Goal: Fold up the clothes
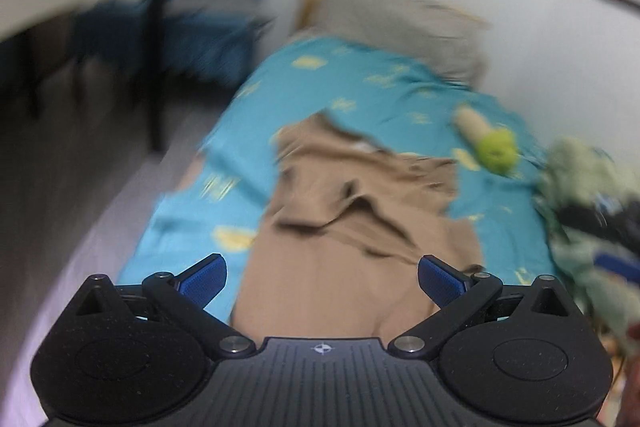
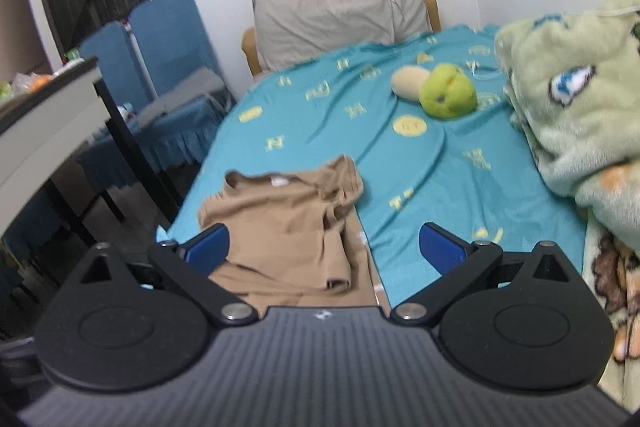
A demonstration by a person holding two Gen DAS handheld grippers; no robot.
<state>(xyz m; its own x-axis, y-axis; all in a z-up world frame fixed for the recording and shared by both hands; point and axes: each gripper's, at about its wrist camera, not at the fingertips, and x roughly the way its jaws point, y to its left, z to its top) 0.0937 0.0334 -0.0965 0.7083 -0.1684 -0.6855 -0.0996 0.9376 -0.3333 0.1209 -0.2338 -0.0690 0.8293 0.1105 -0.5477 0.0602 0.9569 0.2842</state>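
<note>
Nearest in, the left gripper [image 1: 322, 277] hangs over the bed with its blue-padded jaws spread wide and nothing between them; right below lies the tan garment [image 1: 352, 227], its smooth lower part running under the gripper body and its upper part bunched into folds farther up (this view is badly smeared, so finer detail is lost). The right gripper [image 2: 324, 247] hovers just the same, jaws wide apart and empty; from here the tan garment [image 2: 288, 223] sits toward the left edge of the bed, crumpled, collar end away from the camera, with one blue pad overlapping its near-left corner in the picture; whether it touches the cloth I cannot tell. Under it all spreads the teal bedsheet [image 2: 420, 167] with yellow prints; to the right a pale green fleece blanket [image 2: 572, 115] is heaped along the bed's side. Farther up the sheet, a green plush toy [image 2: 448, 95] lies touching a beige plush [image 2: 410, 81]; beyond them a grey pillow [image 2: 340, 19] leans at the head of the bed. Off to the left stand blue chairs [image 2: 160, 43] and the corner of a desk [image 2: 48, 123].
</note>
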